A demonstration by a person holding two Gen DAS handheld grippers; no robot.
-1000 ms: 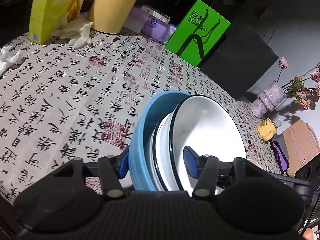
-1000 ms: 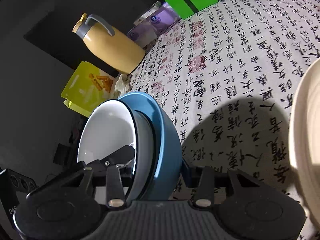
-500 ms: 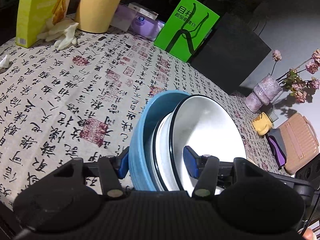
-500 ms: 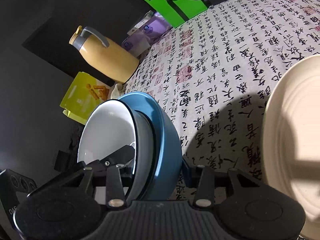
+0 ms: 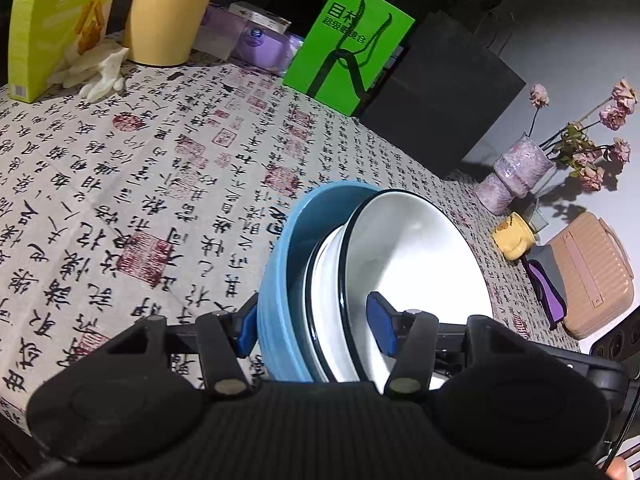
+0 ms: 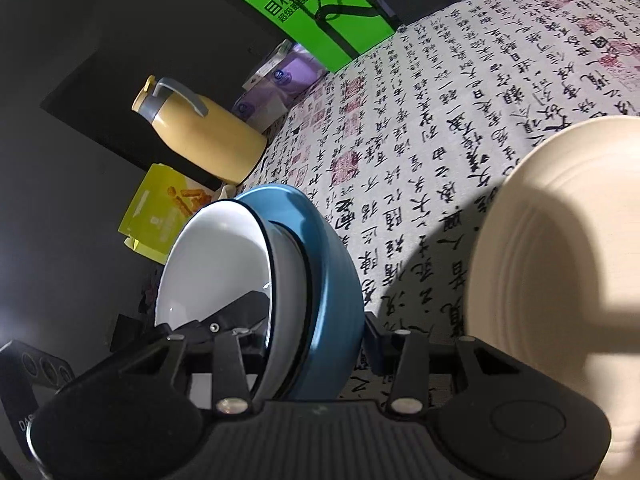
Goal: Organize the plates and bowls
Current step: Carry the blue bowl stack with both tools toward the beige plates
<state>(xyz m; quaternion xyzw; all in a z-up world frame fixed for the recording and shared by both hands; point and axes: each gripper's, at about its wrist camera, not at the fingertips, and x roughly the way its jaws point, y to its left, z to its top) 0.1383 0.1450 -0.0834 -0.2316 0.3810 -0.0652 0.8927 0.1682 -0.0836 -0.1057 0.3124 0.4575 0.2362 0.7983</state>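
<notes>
A stack of bowls (image 5: 372, 280), white ones nested in a blue bowl (image 6: 324, 280), hangs above the worktop (image 5: 140, 168), gripped by both claws on opposite rims. The left claw (image 5: 312, 326) and the right claw (image 6: 316, 332) are each closed on the stack's wall. A cream plate (image 6: 560, 280) lies just right of the right claw, probably the stack's landing spot.

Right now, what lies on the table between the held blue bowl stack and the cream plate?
Only bare calligraphy-print tablecloth, partly in shadow, lies between the blue bowl stack and the ridged cream plate; the right wrist view shows this.
</notes>
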